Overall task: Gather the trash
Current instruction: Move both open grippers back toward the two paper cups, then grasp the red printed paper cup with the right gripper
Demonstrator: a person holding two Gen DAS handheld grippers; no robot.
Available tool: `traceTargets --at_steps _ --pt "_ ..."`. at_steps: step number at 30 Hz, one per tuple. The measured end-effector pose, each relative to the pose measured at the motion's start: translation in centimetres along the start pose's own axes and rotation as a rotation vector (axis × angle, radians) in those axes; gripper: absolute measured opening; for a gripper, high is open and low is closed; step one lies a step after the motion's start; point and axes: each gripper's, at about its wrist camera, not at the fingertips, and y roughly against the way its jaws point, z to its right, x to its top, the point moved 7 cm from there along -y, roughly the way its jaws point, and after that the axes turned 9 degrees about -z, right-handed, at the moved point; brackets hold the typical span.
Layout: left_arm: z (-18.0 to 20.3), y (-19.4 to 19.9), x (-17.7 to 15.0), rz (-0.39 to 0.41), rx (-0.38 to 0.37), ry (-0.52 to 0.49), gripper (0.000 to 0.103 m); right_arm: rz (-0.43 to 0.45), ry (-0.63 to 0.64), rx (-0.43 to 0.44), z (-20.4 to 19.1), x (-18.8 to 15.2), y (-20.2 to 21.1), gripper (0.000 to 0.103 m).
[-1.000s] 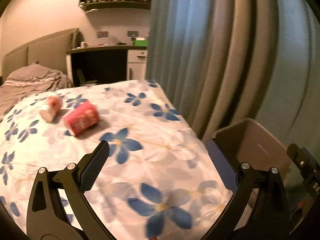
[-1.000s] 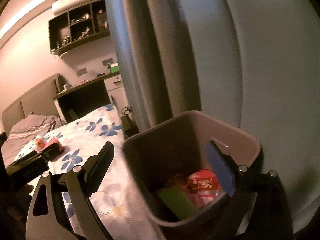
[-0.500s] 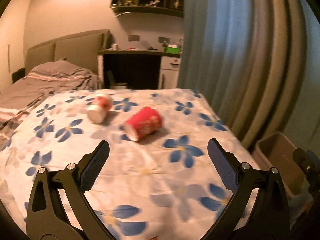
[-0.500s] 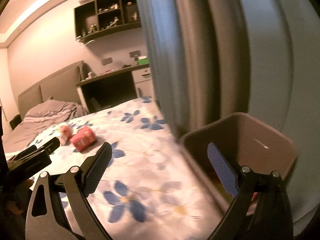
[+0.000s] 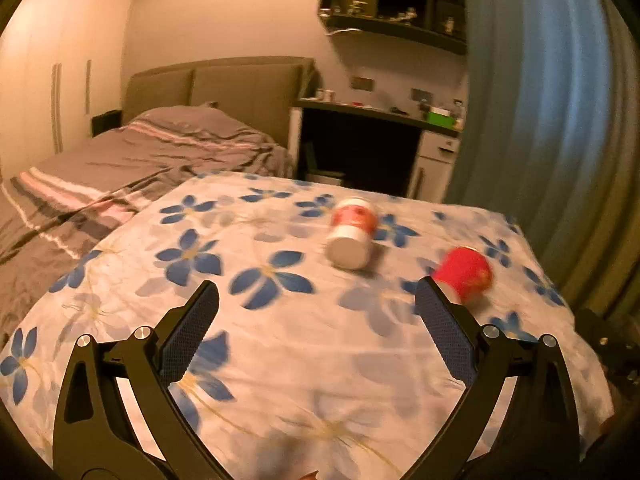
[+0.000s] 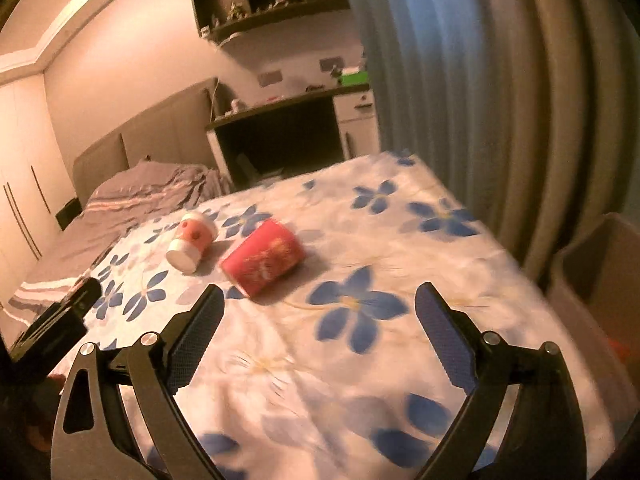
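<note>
While I hold both grippers above the near end of the floral bedspread (image 5: 304,360), neither one has anything between its fingers: my left gripper (image 5: 316,312) is spread wide and empty, and my right gripper (image 6: 320,312) is spread just as wide and also empty. Two pieces of trash lie on their sides on the bedspread ahead of me. Seen from my left wrist, the white cup with a red printed band (image 5: 352,234) lies ahead, a little right of the middle of the gap between the fingers, its white base turned toward me; the red paper cup (image 5: 462,274) lies just beyond the tip of my left gripper's right finger, which partly covers its near edge in that view, though I cannot tell whether they touch. Seen from my right wrist, the red paper cup (image 6: 262,256) lies ahead and to the left, just beyond the tip of that gripper's left finger and clear of it, and the white cup (image 6: 192,242) lies just beside it on its far left side; the two cups look close together but apart. A brownish trash bin (image 6: 600,276) stands off the right edge of the bed, beside the grey-blue curtain (image 6: 500,80), with something orange low inside it. My left gripper's dark body (image 6: 52,332) shows at the left edge of the right wrist view.
</note>
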Motion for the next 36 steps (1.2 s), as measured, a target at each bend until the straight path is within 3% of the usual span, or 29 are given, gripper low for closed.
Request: traceTargets --at_steps 7,18,24,28,36 --pt "-3.5 -3.3 1.7 -0.01 0.026 0.078 0.097 -0.087 -0.027 0.012 -4.1 1.8 -6.9 0.093" --pt "-4.8 -7.2 2.7 -0.036 0.014 0.128 0.097 -0.201 -0.116 -0.013 -5.0 3.3 -14.7 0.09" --pt "-4.9 -7.8 2.8 -0.042 0.001 0.12 0.097 -0.239 -0.141 -0.018 -4.8 3.3 -16.8 0.077" --pt "-4.8 -8.7 2.8 -0.064 -0.019 0.105 0.097 -0.279 -0.153 -0.011 -4.8 2.7 -17.6 0.056" --pt "-4.5 -9.3 1.8 -0.1 -0.022 0.076 0.097 -0.244 -0.137 0.005 -4.2 2.3 -16.7 0.054"
